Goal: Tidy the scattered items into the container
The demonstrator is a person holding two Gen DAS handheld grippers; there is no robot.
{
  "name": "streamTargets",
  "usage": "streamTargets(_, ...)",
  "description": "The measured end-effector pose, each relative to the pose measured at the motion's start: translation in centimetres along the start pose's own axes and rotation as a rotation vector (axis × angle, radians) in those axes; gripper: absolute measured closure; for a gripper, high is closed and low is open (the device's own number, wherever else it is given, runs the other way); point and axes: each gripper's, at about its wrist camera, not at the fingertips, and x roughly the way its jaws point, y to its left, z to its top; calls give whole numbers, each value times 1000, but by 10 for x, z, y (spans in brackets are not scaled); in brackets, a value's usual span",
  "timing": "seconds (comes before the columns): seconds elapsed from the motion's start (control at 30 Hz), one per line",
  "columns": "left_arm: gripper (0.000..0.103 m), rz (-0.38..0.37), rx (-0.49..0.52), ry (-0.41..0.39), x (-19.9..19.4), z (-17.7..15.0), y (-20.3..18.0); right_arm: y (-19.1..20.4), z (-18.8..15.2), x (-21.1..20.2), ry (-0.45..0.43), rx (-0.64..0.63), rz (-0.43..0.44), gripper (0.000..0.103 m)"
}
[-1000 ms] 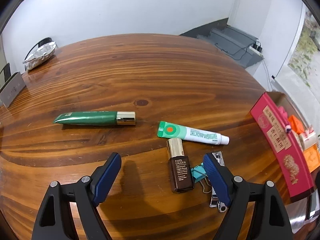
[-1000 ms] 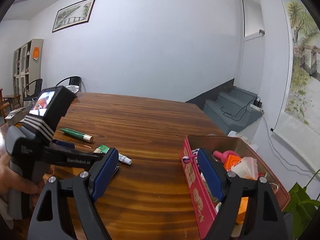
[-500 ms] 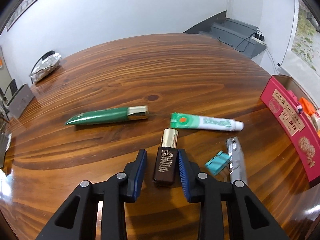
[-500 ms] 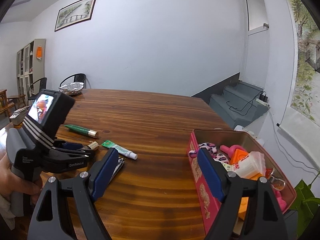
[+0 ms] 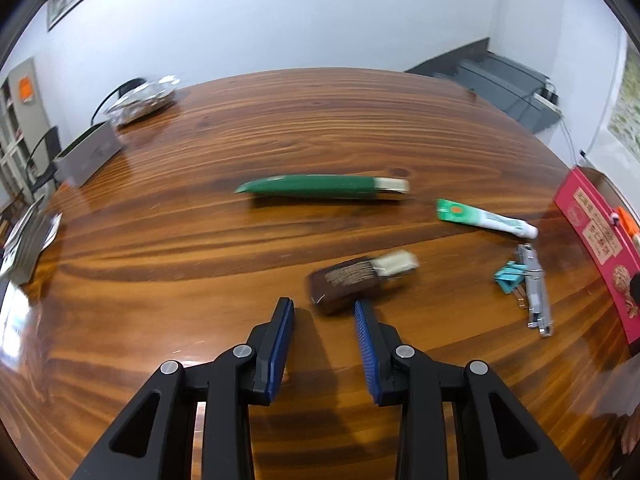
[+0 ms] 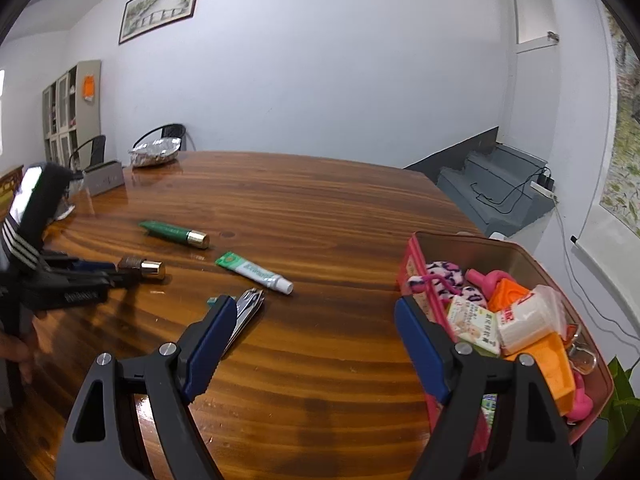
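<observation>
Your left claw is narrowed around the base of the brown bottle, which lies skewed towards 1 o'clock at the fingertips. The view is blurred, so you cannot tell whether the pads truly grip it. Your right claw hangs wide open and empty, beside the red tin.

The step in hand looks like picking up the bottle. Next, confirm the grip, lift, and carry towards 3 o'clock to the tin.

The path crosses the white tube, teal clip and nail clipper, so go above them. The table is bare at 12 o'clock. The tin is crowded, near the table's edge.
</observation>
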Motion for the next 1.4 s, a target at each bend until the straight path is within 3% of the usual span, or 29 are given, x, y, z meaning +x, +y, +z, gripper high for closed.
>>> streamTargets(0.23, 69, -8, -94, -10, -8, -6, 37, 4, -1, 12, 73, 59, 76, 19)
streamTargets(0.33, 67, -19, -110, -12, -9, -7, 42, 9, -2, 27, 161, 94, 165, 19)
streamTargets(0.43, 29, -1, -111, -1, -7, -7, 41, 23, -2, 45, 252, 85, 158, 19)
streamTargets(0.47, 26, 5, -113, 4, -6, -7, 41, 26, -1, 49, 267, 76, 153, 19)
streamTargets(0.77, 26, -2, -90, 7, -10, -11, 38, 19, -2, 80, 383, 55, 75, 19)
streamTargets(0.9, 26, 7, -85, 9, -8, -11, 37, 2, -2, 79, 378, 61, -64, 19)
streamTargets(1.03, 26, 8, -82, 11, -8, -10, 36, -9, 1, 73, 362, 127, 63, 19)
streamTargets(1.17, 26, -2, -86, 7, -9, -11, 37, -3, 12, 74, 333, 59, 73, 21)
streamTargets(1.2, 26, -2, -86, 7, -9, -10, 37, -2, 13, 77, 335, 47, 75, 24)
streamTargets(1.27, 26, -2, -86, 7, -9, -10, 37, -1, 13, 86, 364, 38, 94, 41)
streamTargets(1.33, 26, -2, -86, 7, -9, -10, 37, 2, 11, 97, 391, 34, 114, 49)
streamTargets(1.4, 26, -2, -83, 7, -9, -10, 36, 5, 10, 102, 392, 16, 113, 51)
